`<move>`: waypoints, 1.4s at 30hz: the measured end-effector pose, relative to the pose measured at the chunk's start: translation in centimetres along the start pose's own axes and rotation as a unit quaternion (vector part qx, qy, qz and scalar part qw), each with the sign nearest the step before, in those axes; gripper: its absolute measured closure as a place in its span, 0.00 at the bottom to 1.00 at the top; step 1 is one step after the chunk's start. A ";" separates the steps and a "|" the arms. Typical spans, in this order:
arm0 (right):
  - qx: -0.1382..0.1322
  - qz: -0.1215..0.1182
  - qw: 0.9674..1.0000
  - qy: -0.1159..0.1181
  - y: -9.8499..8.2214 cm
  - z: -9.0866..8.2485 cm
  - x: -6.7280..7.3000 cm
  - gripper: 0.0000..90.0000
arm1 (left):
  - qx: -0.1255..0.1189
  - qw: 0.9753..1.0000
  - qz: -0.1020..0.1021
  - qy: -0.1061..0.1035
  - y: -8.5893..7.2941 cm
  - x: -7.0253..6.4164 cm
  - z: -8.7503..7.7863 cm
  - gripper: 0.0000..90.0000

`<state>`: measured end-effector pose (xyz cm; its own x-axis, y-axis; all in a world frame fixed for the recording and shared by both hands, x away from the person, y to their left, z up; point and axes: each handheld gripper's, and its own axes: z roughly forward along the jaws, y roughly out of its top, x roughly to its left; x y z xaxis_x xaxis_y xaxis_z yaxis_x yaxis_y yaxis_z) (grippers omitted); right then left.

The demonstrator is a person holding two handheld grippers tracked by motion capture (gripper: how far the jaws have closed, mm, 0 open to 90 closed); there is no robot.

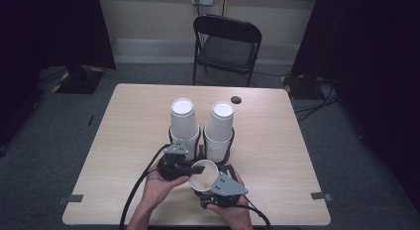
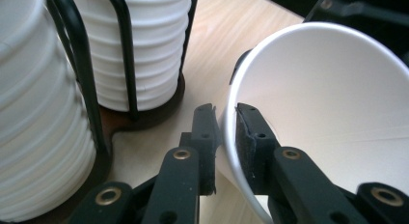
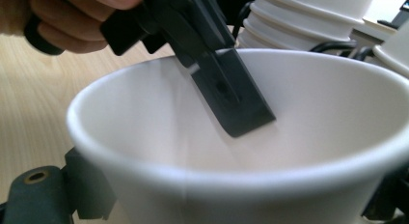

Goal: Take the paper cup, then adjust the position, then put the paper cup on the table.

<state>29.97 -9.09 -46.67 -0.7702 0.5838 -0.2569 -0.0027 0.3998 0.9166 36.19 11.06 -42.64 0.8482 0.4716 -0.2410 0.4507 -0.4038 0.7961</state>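
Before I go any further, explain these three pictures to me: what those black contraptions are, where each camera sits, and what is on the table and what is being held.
There is no robot here. A person holds a hand-operated two-jaw tool in each hand. The high view looks down from above the person's side of the wooden table. The other two pictures come from small cameras riding on each tool, looking along its black jaws.

On the table stand two black wire holders, each with a stack of white paper cups: the left stack and the right stack. A small dark round object lies near the far edge; a folding chair stands behind.

A single loose cup is between the tools. The left gripper has one jaw inside and one outside the cup's rim. The right gripper cradles the cup from beneath; its grip cannot be made out.
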 end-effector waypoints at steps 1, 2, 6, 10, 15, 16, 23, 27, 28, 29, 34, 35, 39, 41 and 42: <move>0.001 0.006 1.000 0.001 -0.1 0.0 -0.1 0.12 | -0.014 1.000 -0.002 0.003 -0.2 0.0 -0.1 0.85; -0.002 0.010 1.000 0.000 -0.1 -0.1 -0.2 0.13 | -0.024 1.000 -0.002 0.008 -0.3 -0.1 -0.2 0.83; -0.005 0.020 1.000 0.000 -0.2 -0.2 -0.4 0.13 | -0.053 0.998 -0.003 0.020 -0.7 0.0 -0.8 0.77; -0.005 0.035 0.999 -0.002 -0.5 -0.4 -0.7 0.13 | -0.097 0.995 -0.004 0.037 -1.2 -0.2 -1.5 0.70; -0.008 0.067 0.998 -0.008 -0.9 -0.9 -1.3 0.13 | -0.122 0.991 0.006 0.051 -2.3 0.0 -2.0 0.56; -0.008 0.067 0.998 -0.008 -0.9 -0.9 -1.3 0.13 | -0.122 0.991 0.006 0.051 -2.3 0.0 -2.0 0.53; -0.019 0.093 0.995 -0.022 -1.7 -1.8 -2.1 0.13 | -0.157 0.986 -0.002 0.062 -3.8 0.5 -2.6 0.46; -0.030 0.108 0.993 -0.035 -2.0 -2.8 -3.0 0.13 | -0.164 0.983 -0.008 0.084 -4.7 0.7 -2.8 0.36; -0.030 0.108 0.993 -0.035 -2.0 -2.8 -3.0 0.13 | -0.164 0.983 -0.008 0.084 -4.7 0.7 -2.8 0.33; -0.032 0.113 0.992 -0.038 -2.0 -3.0 -3.2 0.13 | -0.163 0.982 -0.008 0.091 -4.9 0.7 -2.8 0.33; -0.041 0.131 0.989 -0.053 -2.4 -3.9 -4.4 0.13 | -0.175 0.978 -0.017 0.110 -6.0 1.0 -3.0 0.26; -0.042 0.136 0.988 -0.056 -2.5 -4.1 -4.7 0.13 | -0.178 0.977 -0.019 0.112 -6.2 1.1 -3.0 0.26; -0.040 0.145 0.986 -0.071 -2.7 -4.6 -5.6 0.13 | -0.182 0.976 -0.020 0.116 -7.0 1.3 -3.2 0.22; -0.042 0.147 0.985 -0.083 -2.8 -5.0 -6.5 0.13 | -0.188 0.974 -0.021 0.123 -7.5 1.3 -3.3 0.21; -0.042 0.148 0.984 -0.088 -2.8 -5.1 -6.8 0.13 | -0.187 0.974 -0.019 0.130 -7.6 1.3 -3.3 0.21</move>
<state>31.99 -17.83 -45.94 -0.6226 0.7824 -0.0167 0.1470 0.1378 0.9795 32.99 17.35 -47.20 0.7111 0.6835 -0.1648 0.3071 -0.0912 0.9473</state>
